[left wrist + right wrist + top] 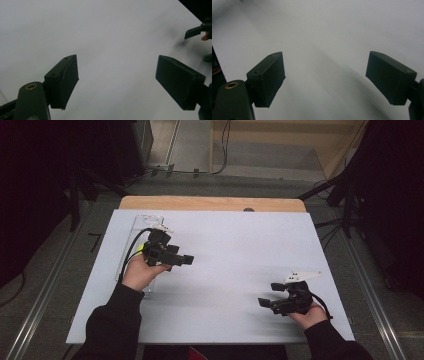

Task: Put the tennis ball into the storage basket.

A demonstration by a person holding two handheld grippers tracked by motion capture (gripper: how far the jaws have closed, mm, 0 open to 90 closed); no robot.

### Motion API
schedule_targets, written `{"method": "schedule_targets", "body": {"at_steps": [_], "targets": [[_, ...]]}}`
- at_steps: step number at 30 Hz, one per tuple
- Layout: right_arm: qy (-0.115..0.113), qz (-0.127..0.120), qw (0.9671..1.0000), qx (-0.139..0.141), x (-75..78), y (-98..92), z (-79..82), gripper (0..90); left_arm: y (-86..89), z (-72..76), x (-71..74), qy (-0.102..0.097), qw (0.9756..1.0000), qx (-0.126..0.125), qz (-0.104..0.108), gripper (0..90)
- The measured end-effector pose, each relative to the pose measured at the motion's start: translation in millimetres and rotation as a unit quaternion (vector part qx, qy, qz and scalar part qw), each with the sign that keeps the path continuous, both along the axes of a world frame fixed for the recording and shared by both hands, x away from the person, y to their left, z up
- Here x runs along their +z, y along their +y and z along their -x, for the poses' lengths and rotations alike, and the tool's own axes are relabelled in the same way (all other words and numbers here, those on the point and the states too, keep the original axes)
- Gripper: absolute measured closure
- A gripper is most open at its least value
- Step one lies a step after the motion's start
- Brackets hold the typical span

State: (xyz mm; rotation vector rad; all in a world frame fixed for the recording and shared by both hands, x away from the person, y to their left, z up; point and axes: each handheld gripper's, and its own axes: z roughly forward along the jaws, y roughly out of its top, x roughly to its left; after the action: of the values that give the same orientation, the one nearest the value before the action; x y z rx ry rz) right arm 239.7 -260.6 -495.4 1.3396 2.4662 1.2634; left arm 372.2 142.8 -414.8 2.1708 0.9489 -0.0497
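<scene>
My left gripper (186, 260) hovers over the left half of the white table board (225, 250), held by a hand in a dark sleeve and pointing right. In the left gripper view its black jaws stand wide apart (116, 82) with only white surface between them. My right gripper (267, 296) sits low near the front right of the board, pointing left, with its grey three-cornered plate (302, 276) on top. Its jaws (325, 80) are also spread wide with nothing between them. The right gripper's tips (197, 31) appear at the far right edge of the left gripper view.
A clear plastic piece (150, 222) lies flat at the board's back left, under the left hand's cable. A wooden table edge (210, 203) runs behind the board. Dark floor, rails and black stands surround the table.
</scene>
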Motion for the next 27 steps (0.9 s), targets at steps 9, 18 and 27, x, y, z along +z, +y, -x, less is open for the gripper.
{"method": "schedule_targets", "body": {"at_steps": [9,18,27], "targets": [[0.001,-0.002,1.0,0.001,-0.1,-0.3,-0.3,13.8,3.0,14.2,0.1,-0.006,0.9998,-0.009,0.015,18.9],[0.001,-0.002,1.0,0.0,-0.1,-0.6,-0.4,13.7,10.3,26.6,-5.3,-0.008,0.9996,-0.007,0.027,18.9],[0.001,-0.001,1.0,-0.001,-0.2,-0.2,-0.4,13.7,13.0,38.2,-15.5,-0.014,0.9997,-0.017,0.006,18.8]]}}
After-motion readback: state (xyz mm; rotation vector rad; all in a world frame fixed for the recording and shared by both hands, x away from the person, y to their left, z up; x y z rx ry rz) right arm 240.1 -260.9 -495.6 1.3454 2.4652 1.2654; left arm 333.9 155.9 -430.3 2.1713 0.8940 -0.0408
